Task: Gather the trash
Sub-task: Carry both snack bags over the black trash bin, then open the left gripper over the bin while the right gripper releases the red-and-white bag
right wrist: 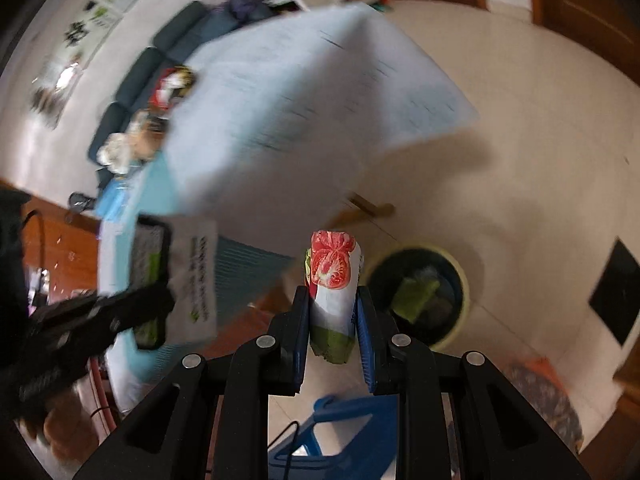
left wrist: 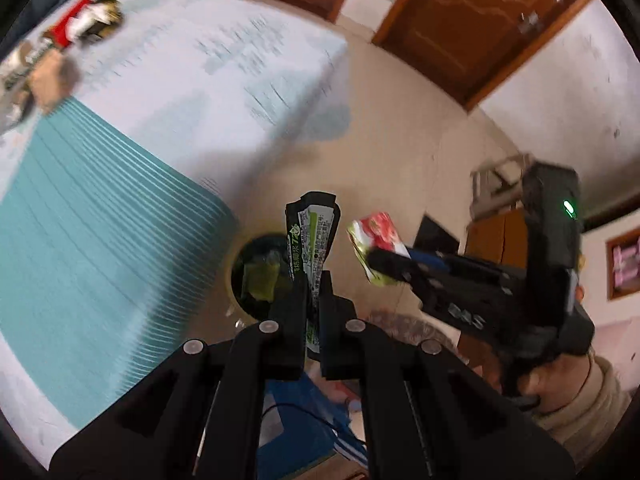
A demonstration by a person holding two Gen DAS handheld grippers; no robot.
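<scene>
My left gripper (left wrist: 314, 280) is shut on a flat black-and-green wrapper (left wrist: 312, 236) that sticks up past its fingers. That same wrapper (right wrist: 192, 280) shows at the left of the right wrist view, held by the left gripper (right wrist: 160, 300). My right gripper (right wrist: 333, 296) is shut on a crumpled white packet printed with a red tomato (right wrist: 332, 276); in the left wrist view the packet (left wrist: 374, 236) sits at the right gripper's tip (left wrist: 380, 258). A round yellow-rimmed bin (right wrist: 460, 308) with a dark liner and green scraps stands on the floor below both grippers. The bin (left wrist: 260, 276) lies just left of the left fingers.
A table (left wrist: 200, 80) under a pale blue cloth with a teal striped panel fills the left. More wrappers (left wrist: 84, 20) lie at its far edge. A blue plastic stool (right wrist: 340, 428) stands under the grippers. Brown doors (left wrist: 480, 20) and a dark floor mat (right wrist: 616, 292) border the beige floor.
</scene>
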